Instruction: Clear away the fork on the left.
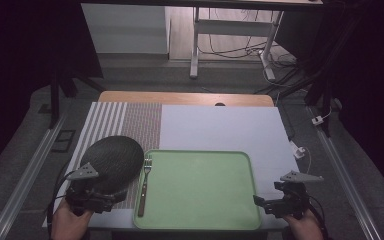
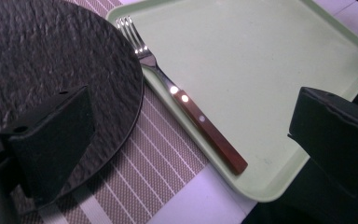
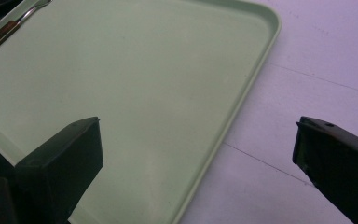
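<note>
A pale green tray (image 1: 200,200) lies at the table's near middle. A fork with a brown wooden handle (image 1: 143,186) rests along the tray's left rim, tines pointing away from me. A dark slate round plate (image 1: 112,160) sits on a striped placemat (image 1: 125,120) left of the tray. My left gripper (image 1: 102,200) hovers open over the plate's near edge; in the left gripper view the fork (image 2: 186,100) and the tray (image 2: 261,56) lie between its wide jaws. My right gripper (image 1: 267,205) stands open at the tray's right rim (image 3: 242,107), nothing held.
A white table top (image 1: 220,127) extends behind the tray, with a wooden edge (image 1: 185,97) at the back. A white cable and plug (image 1: 300,150) lie at the table's right edge. Desk legs and cables (image 1: 240,45) stand on the floor beyond.
</note>
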Available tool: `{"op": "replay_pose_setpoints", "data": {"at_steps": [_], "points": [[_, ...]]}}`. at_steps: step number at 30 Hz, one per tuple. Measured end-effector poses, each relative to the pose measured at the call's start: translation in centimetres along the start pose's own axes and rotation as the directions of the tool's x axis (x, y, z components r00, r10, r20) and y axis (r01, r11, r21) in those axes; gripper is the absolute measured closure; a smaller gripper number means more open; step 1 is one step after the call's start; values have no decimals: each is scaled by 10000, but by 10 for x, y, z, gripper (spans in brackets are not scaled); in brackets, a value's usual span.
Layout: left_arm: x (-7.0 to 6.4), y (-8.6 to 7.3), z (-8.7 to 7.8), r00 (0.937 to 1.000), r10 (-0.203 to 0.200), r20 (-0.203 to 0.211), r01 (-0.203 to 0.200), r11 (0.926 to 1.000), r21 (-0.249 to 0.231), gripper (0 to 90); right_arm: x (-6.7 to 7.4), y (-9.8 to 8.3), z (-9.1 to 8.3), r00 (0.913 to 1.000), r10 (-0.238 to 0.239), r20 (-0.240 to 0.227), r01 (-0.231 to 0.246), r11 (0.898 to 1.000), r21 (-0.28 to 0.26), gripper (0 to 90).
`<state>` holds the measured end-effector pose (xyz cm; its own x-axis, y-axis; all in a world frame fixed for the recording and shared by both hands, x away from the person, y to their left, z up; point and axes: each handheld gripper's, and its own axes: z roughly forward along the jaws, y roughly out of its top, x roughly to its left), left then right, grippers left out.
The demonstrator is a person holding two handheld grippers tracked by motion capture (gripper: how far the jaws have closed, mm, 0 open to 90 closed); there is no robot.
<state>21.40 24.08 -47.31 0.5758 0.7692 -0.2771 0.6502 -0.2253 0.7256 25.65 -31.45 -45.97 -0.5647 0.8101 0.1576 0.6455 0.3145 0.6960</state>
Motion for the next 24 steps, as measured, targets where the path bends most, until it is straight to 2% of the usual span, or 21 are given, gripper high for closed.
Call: {"op": "replay_pose_setpoints", "data": {"at_steps": [11, 19, 24], "points": [[6, -17, -12, 9990, -437, -7, 437, 9990, -21, 4, 0, 0, 0, 10000, -3, 16, 3, 10000, 3, 16], [3, -19, -12, 9986, -406, -336, 421, 9981, 444, 0, 1, 0, 0, 10000, -39, 78, 39, 10000, 19, 16], [4, -19, -12, 9990, -407, -161, 412, 9985, 374, 0, 1, 0, 0, 10000, -18, 68, 18, 10000, 27, 16]]}}
